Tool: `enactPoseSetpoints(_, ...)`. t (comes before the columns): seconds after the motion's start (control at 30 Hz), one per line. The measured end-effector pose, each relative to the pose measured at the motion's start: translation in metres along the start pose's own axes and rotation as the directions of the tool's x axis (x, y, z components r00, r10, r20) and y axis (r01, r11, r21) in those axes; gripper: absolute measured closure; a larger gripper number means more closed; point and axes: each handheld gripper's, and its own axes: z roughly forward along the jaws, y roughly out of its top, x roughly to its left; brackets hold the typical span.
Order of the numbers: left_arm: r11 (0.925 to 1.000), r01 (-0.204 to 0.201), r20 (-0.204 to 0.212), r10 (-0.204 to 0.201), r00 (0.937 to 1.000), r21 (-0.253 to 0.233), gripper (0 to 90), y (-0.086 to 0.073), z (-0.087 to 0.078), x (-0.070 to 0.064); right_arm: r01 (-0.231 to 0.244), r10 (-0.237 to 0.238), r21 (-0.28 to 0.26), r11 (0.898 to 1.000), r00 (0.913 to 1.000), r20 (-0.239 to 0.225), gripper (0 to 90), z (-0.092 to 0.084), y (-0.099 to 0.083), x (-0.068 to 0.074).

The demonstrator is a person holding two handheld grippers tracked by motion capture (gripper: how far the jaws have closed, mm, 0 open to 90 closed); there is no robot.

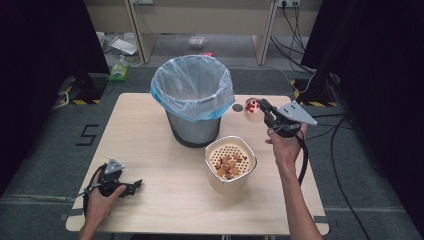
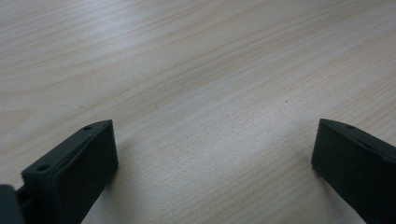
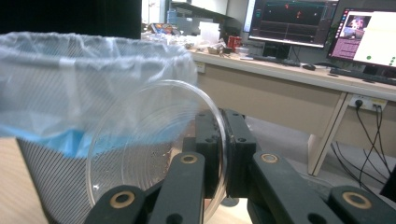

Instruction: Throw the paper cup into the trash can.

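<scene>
A grey waste bin (image 1: 194, 100) lined with a clear and blue bag stands at the middle back of the wooden table (image 1: 150, 150). Right of it, lifted off the table, my right gripper (image 1: 263, 108) is shut on the rim of a clear plastic dish (image 1: 252, 108) that shows red bits. In the right gripper view the dish (image 3: 149, 149) is tilted on edge, pinched between the jaws (image 3: 223, 154), with the bin's bag (image 3: 70, 88) just behind it. A cream strainer bowl (image 1: 230, 162) with brown scraps sits in front of the bin. My left gripper (image 1: 134, 186) rests open at the front left, over bare wood (image 2: 215, 154).
A small dark disc (image 1: 237, 107) lies on the table between bin and dish. Desks with monitors (image 3: 294, 21) stand beyond the table. Cables (image 1: 295, 30) and dark stands are on the floor behind, and black curtains hang at both sides.
</scene>
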Motion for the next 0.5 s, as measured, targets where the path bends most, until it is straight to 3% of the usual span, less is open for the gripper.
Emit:
enactPoseSetpoints(0.17, 1.0000, 0.000, 0.000, 0.000, 1.0000, 0.000, 0.0, 0.000, 0.000, 0.000, 0.023, -0.023, 0.003, 1.000, 0.9996, 0.016, 86.5, 0.005, 0.022, -0.005)
enactPoseSetpoints(0.5, 1.0000, 0.000, 0.000, 0.000, 1.0000, 0.000, 0.0, 0.000, 0.000, 0.000, 0.005, -0.005, -0.001, 1.000, 0.9997, 0.025, 86.5, 0.019, 0.053, -0.018)
